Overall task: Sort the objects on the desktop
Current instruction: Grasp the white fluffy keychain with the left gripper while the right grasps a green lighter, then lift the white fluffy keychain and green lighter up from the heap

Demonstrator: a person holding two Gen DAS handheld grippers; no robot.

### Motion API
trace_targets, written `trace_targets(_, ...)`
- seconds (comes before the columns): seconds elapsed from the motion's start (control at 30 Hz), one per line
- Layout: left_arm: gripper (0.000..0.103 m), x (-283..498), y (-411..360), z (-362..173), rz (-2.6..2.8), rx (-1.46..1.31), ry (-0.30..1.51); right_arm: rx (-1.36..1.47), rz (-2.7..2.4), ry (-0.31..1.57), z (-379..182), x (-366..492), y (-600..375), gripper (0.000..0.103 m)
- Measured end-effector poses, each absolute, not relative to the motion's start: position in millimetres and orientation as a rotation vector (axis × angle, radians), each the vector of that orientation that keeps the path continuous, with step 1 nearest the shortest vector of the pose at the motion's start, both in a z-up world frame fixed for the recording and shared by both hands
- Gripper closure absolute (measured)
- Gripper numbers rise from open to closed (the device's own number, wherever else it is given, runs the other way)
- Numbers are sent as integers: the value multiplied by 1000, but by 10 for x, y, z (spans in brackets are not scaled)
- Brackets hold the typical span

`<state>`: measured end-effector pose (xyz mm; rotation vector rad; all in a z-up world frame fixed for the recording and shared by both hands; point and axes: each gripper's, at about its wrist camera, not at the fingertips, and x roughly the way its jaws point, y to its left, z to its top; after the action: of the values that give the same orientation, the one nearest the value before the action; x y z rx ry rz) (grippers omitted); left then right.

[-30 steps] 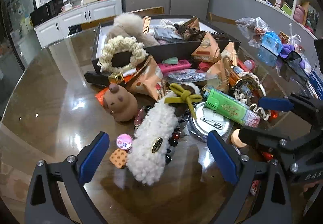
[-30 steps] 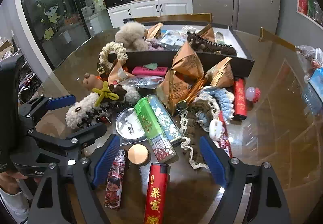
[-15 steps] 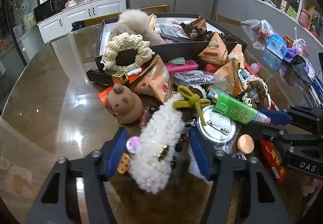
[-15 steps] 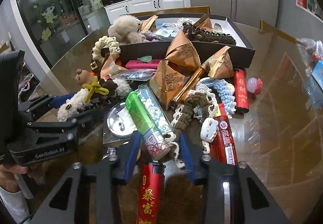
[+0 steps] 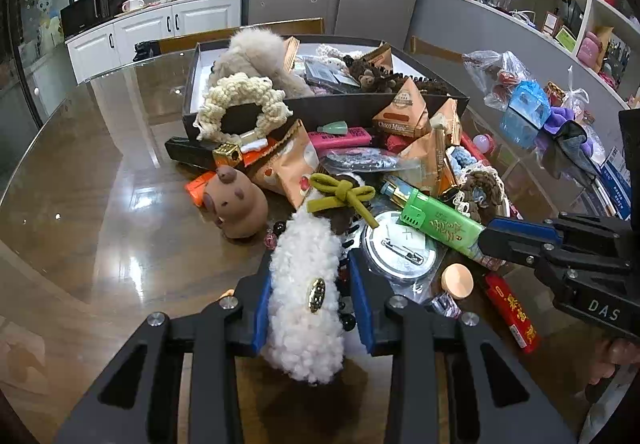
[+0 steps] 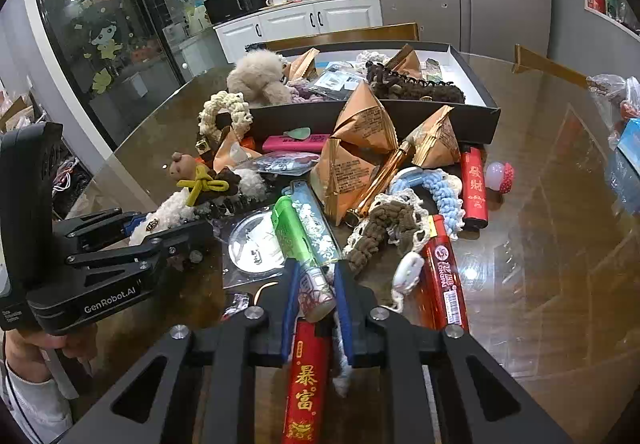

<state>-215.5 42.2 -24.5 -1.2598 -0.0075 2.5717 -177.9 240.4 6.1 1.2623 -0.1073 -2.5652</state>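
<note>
- Both claws have narrowed sharply from the wide spread of a second ago, each settling around one item in the pile.
- Left claw (image 5: 312, 300) now squeezes the white fleecy hair clip (image 5: 306, 284), blue pads pressed into the fleece on both sides; the clip lies on the bench (image 5: 100, 244) just beside the brown capybara toy (image 5: 236, 205).
- Right claw (image 6: 316, 304) has closed on the near end of the pale patterned lighter (image 6: 314, 244), which lies alongside the green lighter (image 6: 290, 232); a red lighter (image 6: 306, 380) lies under the claw, seemingly not gripped.
- Nothing looks lifted yet.
- Two grasps appear secured, so the likely next step is carrying each piece to the dark tray (image 6: 476, 99) at the far side, or to another sorted group.
- Beads and cord touching the clip could drag along.
</note>
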Motion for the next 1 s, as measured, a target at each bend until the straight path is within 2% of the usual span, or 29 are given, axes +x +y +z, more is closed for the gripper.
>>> trace_targets(0.23,69,-2119,427,-263,2569,-1256,0,1266,-2522,-118,30,-1782,2395,86)
trace_targets(0.27,69,-2119,426,-272,2568,-1258,1,1267,-2519,-109,28,-1779,2385,84)
trace_targets(0.37,68,-2119,423,-280,2564,-1257,-4,1285,-2507,-60,-11,-1782,2324,69)
trace_targets(0.47,69,-2123,416,-282,2561,-1255,-11,1274,-2490,-50,-20,-1780,2278,69)
trace_targets(0.53,69,-2123,404,-283,2558,-1255,-22,1288,-2486,-33,-50,-1796,2259,77)
trace_targets(1.0,69,-2072,366,-169,2569,-1215,-49,1241,-2502,-102,60,-1756,2307,78)
